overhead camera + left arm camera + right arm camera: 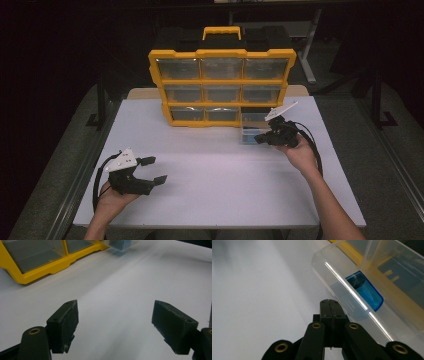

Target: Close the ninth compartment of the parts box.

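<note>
A yellow organizer (222,82) with several clear drawers stands upright at the back of the white table (215,175). One clear drawer (251,131) lies pulled out on the table in front of the organizer's bottom right corner. In the right gripper view a blue translucent piece (365,291) lies inside that clear drawer (352,277). My right gripper (329,302) is shut with nothing between its jaws, its tips right beside the drawer's near wall. The high view shows this right gripper (258,138) at the drawer's right side. Over the table's front left, my left gripper (154,170) is held open and empty.
In the left gripper view the wide-open left gripper (115,327) faces bare white table, with the yellow organizer (37,272) at the upper left and the pulled-out drawer (120,245) far off. Dark floor and metal frame legs surround the table.
</note>
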`<action>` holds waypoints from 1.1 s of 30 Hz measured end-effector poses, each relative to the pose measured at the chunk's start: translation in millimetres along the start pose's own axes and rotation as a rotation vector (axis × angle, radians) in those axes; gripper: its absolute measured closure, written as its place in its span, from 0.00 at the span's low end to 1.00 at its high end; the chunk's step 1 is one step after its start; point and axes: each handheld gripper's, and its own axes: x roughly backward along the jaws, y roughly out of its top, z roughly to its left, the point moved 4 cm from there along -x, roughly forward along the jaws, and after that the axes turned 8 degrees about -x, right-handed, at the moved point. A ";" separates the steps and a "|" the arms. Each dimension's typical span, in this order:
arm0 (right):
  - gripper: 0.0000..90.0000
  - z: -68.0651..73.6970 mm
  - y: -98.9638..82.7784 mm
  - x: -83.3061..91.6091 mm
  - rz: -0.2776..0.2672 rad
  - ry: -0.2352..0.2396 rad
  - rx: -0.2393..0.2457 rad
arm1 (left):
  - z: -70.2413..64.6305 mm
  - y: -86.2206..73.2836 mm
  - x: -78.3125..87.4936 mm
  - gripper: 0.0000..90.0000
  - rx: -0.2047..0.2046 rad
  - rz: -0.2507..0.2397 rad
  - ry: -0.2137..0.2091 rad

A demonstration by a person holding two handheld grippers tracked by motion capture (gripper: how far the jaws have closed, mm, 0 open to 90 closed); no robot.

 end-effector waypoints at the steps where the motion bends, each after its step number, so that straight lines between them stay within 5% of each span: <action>1: 0.99 -1.8 0.5 -0.1 -0.002 -0.002 0.004 | -0.1 0.0 0.0 0.24 0.000 0.000 0.000; 33: 0.99 -12.4 14.9 -4.3 0.012 -0.039 -0.004 | 0.9 0.2 1.7 0.24 -0.002 0.003 -0.001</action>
